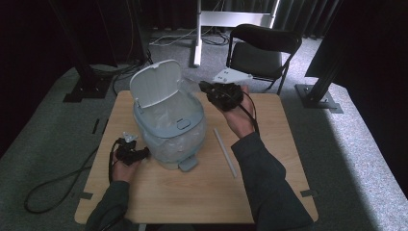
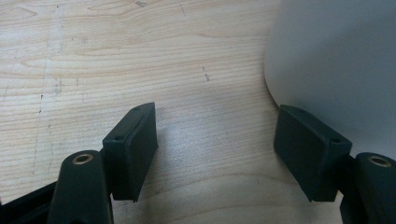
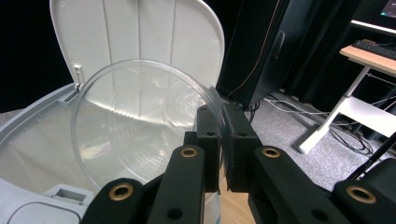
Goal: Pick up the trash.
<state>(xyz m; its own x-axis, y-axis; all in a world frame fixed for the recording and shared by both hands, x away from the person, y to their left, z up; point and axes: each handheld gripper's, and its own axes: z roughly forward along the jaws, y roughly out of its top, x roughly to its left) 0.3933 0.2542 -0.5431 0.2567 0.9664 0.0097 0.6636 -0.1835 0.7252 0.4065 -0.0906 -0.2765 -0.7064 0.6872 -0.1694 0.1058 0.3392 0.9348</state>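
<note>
A pale blue bin (image 1: 168, 126) lined with a clear bag stands on the wooden table (image 1: 192, 192), its white lid (image 1: 155, 83) tipped up and back. My right gripper (image 1: 204, 88) hovers at the bin's far right rim. It is shut on the rim of a clear plastic cup (image 3: 140, 126), which lies on its side over the bin's mouth (image 3: 32, 154), in front of the lid (image 3: 140, 32). The right gripper's (image 3: 223, 140) pads pinch the cup's thin wall. My left gripper (image 1: 139, 153) rests low on the table (image 2: 116, 60), left of the bin's base. There the left gripper (image 2: 217, 149) is open with nothing between its pads, one pad close to the bin's wall (image 2: 336, 60).
A thin white straw (image 1: 224, 151) lies on the table right of the bin, beside the right forearm. A black folding chair (image 1: 262, 48) stands behind the table's far edge. Cables run over the grey carpet at the left.
</note>
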